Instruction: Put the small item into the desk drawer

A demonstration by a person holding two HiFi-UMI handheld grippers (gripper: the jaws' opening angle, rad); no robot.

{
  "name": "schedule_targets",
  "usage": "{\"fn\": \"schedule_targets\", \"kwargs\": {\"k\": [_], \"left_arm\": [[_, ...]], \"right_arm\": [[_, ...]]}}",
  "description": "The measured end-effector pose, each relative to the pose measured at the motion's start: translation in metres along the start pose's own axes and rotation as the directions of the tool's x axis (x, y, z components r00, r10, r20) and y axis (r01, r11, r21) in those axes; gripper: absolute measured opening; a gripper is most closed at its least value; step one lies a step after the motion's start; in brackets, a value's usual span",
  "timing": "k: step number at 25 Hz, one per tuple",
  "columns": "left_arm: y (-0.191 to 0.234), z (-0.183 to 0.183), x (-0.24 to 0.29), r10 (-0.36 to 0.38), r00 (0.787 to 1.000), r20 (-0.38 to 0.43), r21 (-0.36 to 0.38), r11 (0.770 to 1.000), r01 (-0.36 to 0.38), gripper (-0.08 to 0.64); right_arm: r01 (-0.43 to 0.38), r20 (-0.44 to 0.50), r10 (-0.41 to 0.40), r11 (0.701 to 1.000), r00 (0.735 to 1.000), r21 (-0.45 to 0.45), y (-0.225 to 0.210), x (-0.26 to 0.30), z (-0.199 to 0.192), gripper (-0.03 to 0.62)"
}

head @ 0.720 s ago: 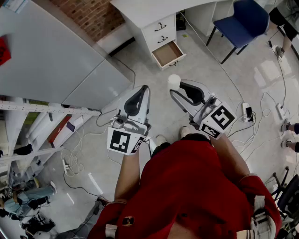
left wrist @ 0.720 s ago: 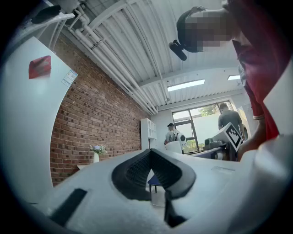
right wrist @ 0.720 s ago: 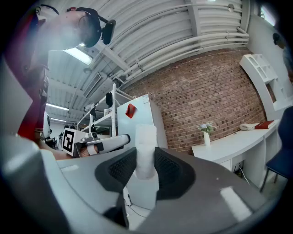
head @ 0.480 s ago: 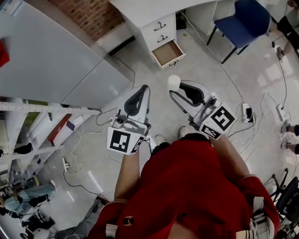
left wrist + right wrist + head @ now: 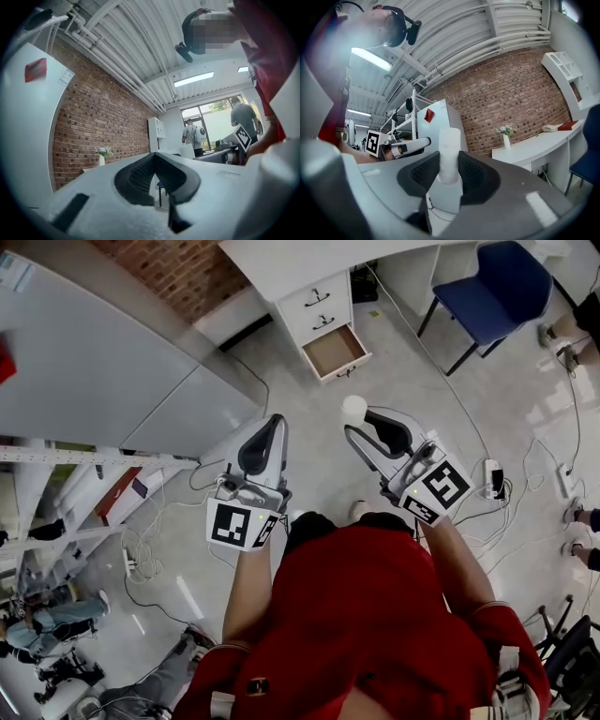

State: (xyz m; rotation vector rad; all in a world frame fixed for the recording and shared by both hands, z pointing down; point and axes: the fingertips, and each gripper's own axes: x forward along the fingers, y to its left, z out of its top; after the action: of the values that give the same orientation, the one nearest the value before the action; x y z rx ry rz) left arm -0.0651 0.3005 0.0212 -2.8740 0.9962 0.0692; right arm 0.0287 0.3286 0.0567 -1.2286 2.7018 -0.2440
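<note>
Gaping desk drawer (image 5: 336,350), white item (image 5: 353,409) apart

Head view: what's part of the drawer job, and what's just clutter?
Job: white item, right gripper holding it, open drawer, desk.
Lying about: blue chair, floor cables, power strip.

White cylinder (image 5: 450,150) clamped in right hand-held gripper (image 5: 449,172); desk drawer (image 5: 336,350) open.
</note>
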Motion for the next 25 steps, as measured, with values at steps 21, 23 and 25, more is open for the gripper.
{"fn": "schedule_targets", "kwargs": {"k": [21,23,25], "left_arm": [[0.121,-0.064,0.106,0.030,0.999,-0.013,-0.005,1.000,-0.030,0.005],[0.144,-0.073,0.118,0.034,0.999,-0.019,-0.016,0.999,-0.034,0.005],[0.168,-0.080,0.131,0.041,0.999,-0.022,-0.031,0.999,-0.041,0.005]], "right_arm": [[0.020,-0.169,-0.028,0.999,0.985,-0.048,-0.125,0.105,-0.032,0.137],[0.021,-0.185,-0.029,0.999,0.982,-0.042,-0.142,0.125,-0.035,0.137],[0.026,-0.198,-0.033,0.999,0.980,-0.037,-0.158,0.146,-0.037,0.137]]}}
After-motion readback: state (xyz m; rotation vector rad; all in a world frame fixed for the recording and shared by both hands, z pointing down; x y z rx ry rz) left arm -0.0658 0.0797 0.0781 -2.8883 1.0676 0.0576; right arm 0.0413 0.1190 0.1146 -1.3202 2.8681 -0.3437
